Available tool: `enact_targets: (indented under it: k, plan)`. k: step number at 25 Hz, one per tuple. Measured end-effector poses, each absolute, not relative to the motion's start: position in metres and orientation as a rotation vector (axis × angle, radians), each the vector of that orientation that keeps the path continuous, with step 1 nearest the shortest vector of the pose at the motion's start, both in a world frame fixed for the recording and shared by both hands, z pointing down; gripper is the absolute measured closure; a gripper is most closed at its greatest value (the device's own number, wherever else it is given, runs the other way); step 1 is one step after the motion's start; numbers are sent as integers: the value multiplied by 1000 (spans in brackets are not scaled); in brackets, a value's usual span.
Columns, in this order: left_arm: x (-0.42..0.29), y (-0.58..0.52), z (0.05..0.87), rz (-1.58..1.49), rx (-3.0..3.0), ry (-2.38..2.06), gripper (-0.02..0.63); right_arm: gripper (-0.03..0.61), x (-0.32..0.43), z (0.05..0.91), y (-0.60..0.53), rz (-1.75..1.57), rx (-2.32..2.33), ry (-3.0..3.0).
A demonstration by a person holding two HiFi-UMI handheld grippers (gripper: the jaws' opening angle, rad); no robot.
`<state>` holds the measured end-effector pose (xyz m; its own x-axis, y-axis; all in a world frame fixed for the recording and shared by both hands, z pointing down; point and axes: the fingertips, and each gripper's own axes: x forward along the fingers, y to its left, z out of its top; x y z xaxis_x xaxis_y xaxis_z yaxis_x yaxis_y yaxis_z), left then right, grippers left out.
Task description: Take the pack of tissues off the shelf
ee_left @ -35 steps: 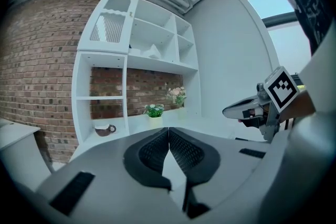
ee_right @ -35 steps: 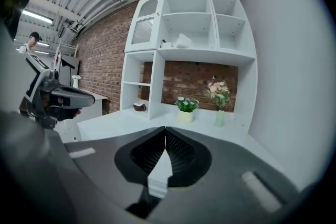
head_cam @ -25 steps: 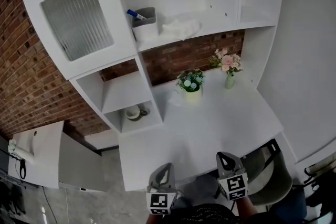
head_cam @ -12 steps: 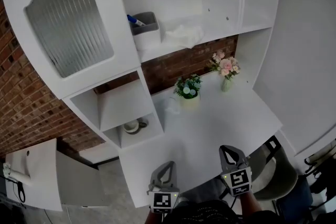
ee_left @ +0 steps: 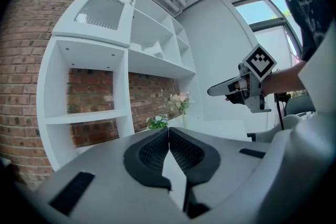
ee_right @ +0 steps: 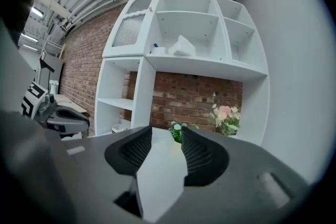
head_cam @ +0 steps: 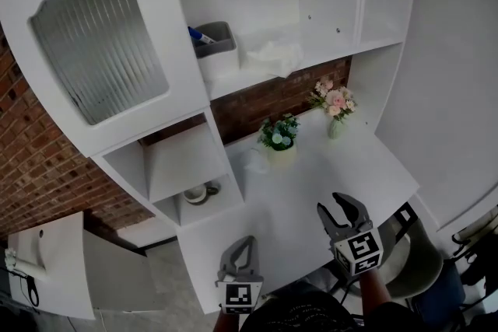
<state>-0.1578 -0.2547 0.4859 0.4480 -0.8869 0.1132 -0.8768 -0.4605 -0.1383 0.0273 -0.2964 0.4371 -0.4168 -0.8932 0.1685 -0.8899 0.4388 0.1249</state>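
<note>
One pack of tissues (head_cam: 274,57) lies on the upper shelf (head_cam: 319,41), well apart from both grippers.
Just beside it stands one grey holder (head_cam: 216,43). Two flower pieces, a blue-green posy (head_cam: 278,133) and a pink bouquet (head_cam: 334,99), stand on the desk (head_cam: 350,167), and one cup (head_cam: 196,193) sits in a low cubby. The left gripper (head_cam: 245,243) points about level over the desk's near edge, its jaws pressed together and empty. The right gripper (head_cam: 336,207), farther forward, has just been opening its jaws; they are slightly spread around nothing.
</note>
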Motion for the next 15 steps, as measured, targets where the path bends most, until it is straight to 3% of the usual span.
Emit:
enact_targets:
  k: [8,15]
  plan:
    - [-159,-266,477,-320,-2552,1615,604,223,24,385,-341,-176,1465,-2536]
    - [-159,-272,484,-336,-2555,1673,604,146,18,315,-378,-191,1462,-2666]
